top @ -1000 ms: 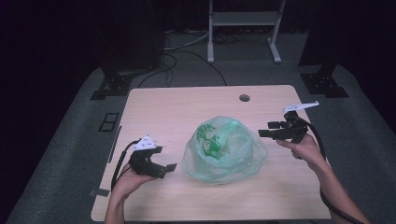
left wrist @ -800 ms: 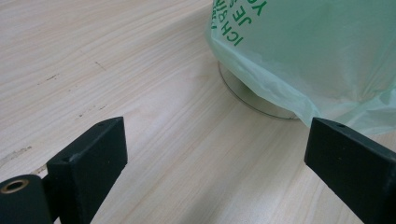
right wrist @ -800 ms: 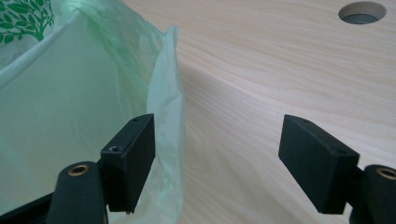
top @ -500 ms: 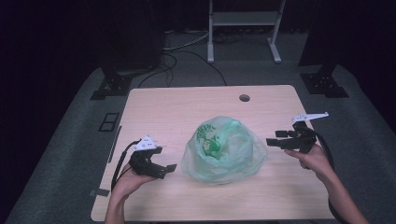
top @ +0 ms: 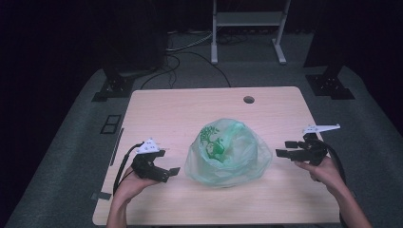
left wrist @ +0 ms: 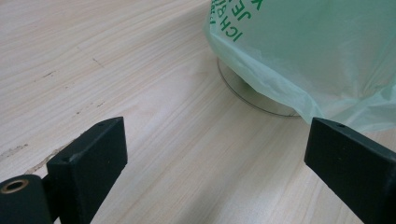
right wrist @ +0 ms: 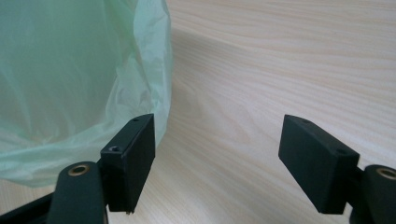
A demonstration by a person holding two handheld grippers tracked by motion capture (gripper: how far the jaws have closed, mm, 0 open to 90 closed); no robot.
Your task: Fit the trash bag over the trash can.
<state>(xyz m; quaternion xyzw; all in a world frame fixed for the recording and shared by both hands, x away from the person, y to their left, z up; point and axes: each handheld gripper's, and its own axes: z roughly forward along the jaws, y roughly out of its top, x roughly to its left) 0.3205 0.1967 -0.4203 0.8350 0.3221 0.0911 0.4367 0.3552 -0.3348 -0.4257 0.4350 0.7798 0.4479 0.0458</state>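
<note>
High view first: a translucent pale-green plastic bag with dark green print sits puffed up near the middle of the light wooden table, a little toward the person's edge. The left gripper is held low over the table just to the bag's left, apart from it, its jaws pointing at the bag. The right gripper hovers just off the bag's right side, its jaws aimed inward at the plastic.

Left gripper view shows the two black jaws spread wide with nothing between them but bare wood — the bag lies ahead and to the right, with green lettering on its side and the rim of a round clear thing showing under its lower edge.

Right gripper view shows those jaws also wide apart and empty; the bag's crinkled edge lies just beyond one jaw tip — whether they touch I cannot tell.
</note>
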